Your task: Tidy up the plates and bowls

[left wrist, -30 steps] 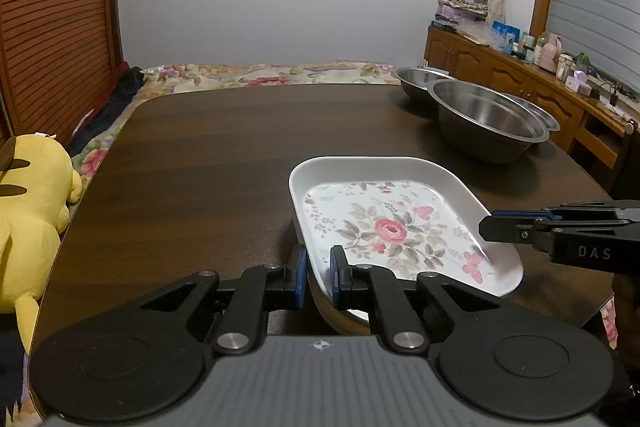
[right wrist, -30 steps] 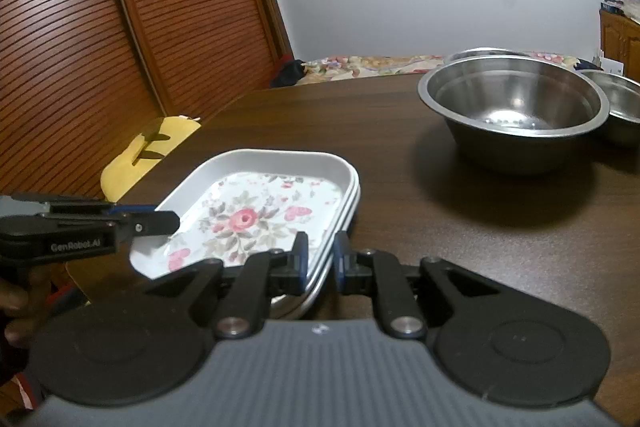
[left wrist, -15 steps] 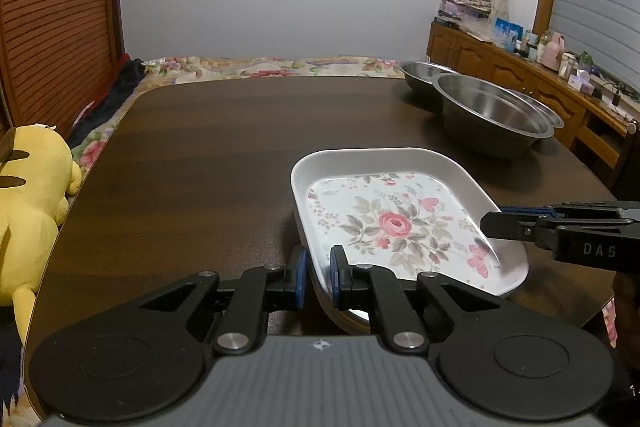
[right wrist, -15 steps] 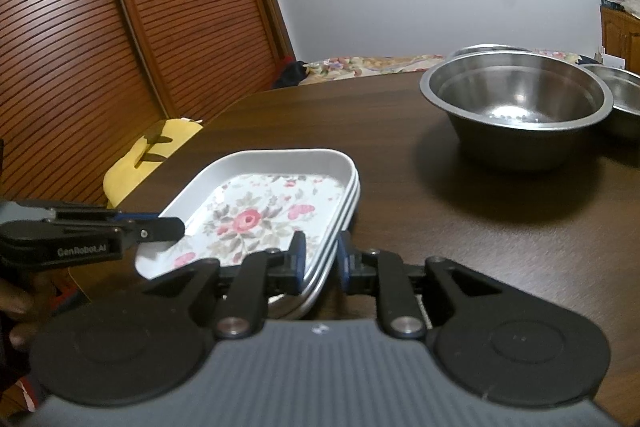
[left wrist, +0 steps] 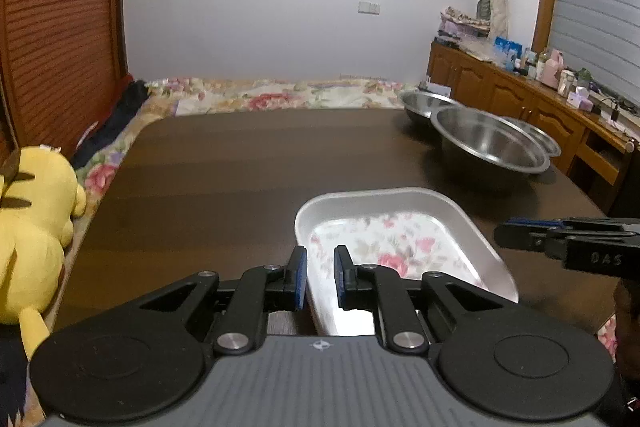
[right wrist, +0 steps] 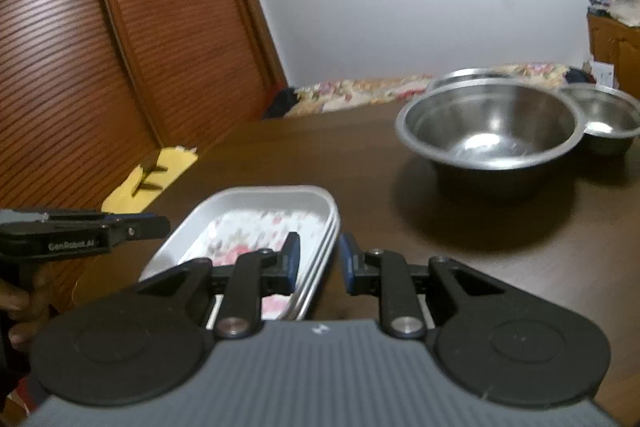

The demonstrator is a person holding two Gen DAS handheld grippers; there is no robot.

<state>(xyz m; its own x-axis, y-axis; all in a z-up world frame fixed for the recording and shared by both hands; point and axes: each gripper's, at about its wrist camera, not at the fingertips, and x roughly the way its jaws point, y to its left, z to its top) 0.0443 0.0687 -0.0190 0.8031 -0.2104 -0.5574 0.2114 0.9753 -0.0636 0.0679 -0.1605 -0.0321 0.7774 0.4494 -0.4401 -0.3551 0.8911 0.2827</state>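
The left gripper [left wrist: 320, 277] has its blue-padded jaws narrowly parted astride the near rim of a white floral plate [left wrist: 394, 239], not clearly pinching it. The right gripper [right wrist: 319, 259] stands a little wider, its jaws straddling the right edge of the same stack of plates [right wrist: 256, 223], which lies near the front edge of a dark wooden table [left wrist: 248, 163]. The plates look rigid, glossy and fairly light, likely slippery and chippable, so the raised rim seems the best place to grip. Well apart, toward the far right of the table, sit three steel bowls [right wrist: 490, 125], hard and smooth. A yellow plush toy [left wrist: 28, 227] rests beside the table. Compared with half a second ago, both grippers have drawn back and lifted slightly, and the right gripper's jaws have opened wider.
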